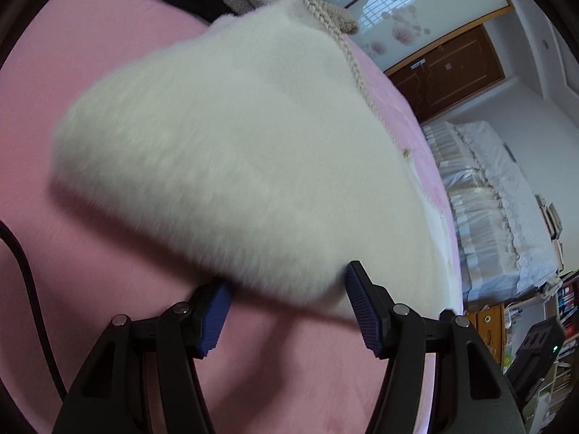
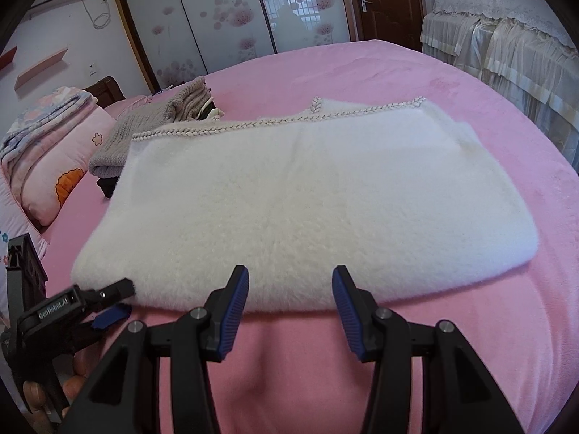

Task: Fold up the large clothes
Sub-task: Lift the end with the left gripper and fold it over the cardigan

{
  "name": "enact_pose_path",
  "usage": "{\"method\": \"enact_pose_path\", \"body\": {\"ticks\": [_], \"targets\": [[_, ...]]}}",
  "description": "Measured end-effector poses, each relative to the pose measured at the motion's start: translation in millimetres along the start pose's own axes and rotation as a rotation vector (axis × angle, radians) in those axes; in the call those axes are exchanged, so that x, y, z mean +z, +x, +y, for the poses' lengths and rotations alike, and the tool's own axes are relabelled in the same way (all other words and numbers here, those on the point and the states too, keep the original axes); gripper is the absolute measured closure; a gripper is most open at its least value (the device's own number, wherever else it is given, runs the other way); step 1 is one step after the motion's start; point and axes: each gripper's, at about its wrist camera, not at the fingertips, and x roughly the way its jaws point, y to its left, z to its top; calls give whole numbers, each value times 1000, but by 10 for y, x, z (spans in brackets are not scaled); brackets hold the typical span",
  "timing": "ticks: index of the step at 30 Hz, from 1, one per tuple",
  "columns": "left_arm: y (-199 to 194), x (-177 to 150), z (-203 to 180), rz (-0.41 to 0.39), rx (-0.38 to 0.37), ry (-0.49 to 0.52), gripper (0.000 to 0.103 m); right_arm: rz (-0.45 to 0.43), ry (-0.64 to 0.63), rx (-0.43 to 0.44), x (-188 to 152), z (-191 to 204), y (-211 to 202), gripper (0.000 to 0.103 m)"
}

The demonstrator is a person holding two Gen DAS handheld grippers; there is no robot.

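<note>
A wide bed [image 2: 434,83] under a pink sheet fills both views. On it lies a large white fleece garment [image 2: 300,202], folded flat into a broad slab, its braided trim [image 2: 275,121] along the far edge. Its near edge is a soft rounded fold facing the cameras.

Beyond its far left corner sits a pile of grey knitwear [image 2: 152,119] with something black under it; what that black thing is cannot be told. A flowered quilt [image 2: 54,152] is bundled at the left edge of the bed. Across a gap to the right stands covered furniture [image 2: 506,47] under pale frilled cloth. Sliding doors [image 2: 231,11] with a flower print close the far wall.

The right gripper [image 2: 290,287] hangs at the middle of the garment's near fold. Its blue-padded jaws stand about half open and hold nothing; both tips show in front of the fleece, and whether they touch it cannot be told.

The left gripper [image 1: 287,287] is at the garment's near left corner, its jaws also about half open. In its own view the fleece is blurred, and the fold lies between the two pads without being pinched. From the right wrist view the upper finger rests against the fleece and the lower pad lies on the sheet beneath. Fingers [image 2: 34,392] of the person's hand show under that gripper, mostly cut off by the picture's edge.

Bare pink sheet lies open in front of the fold and to the garment's right.
</note>
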Motion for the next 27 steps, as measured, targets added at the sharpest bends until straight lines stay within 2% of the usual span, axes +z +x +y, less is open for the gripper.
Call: {"method": "enact_pose_path", "body": {"ticks": [7, 14, 16, 17, 18, 24, 27], "targets": [[296, 246, -42, -30, -13, -51, 42, -23, -21, 14, -11, 23, 96, 55], [390, 398, -108, -75, 8, -117, 35, -41, -58, 8, -28, 47, 110, 55], [390, 418, -129, -86, 39, -125, 44, -42, -54, 11, -23, 40, 109, 55], [381, 425, -163, -99, 44, -112, 58, -41, -51, 11, -19, 39, 107, 55], [356, 428, -205, -107, 46, -91, 69, -41, -50, 11, -16, 40, 102, 55], [169, 396, -558, -174, 124, 54, 84, -62, -101, -19, 63, 150, 79, 55], [33, 363, -709, -218, 151, 118, 85, -94, -129, -25, 170, 226, 78, 62]]}}
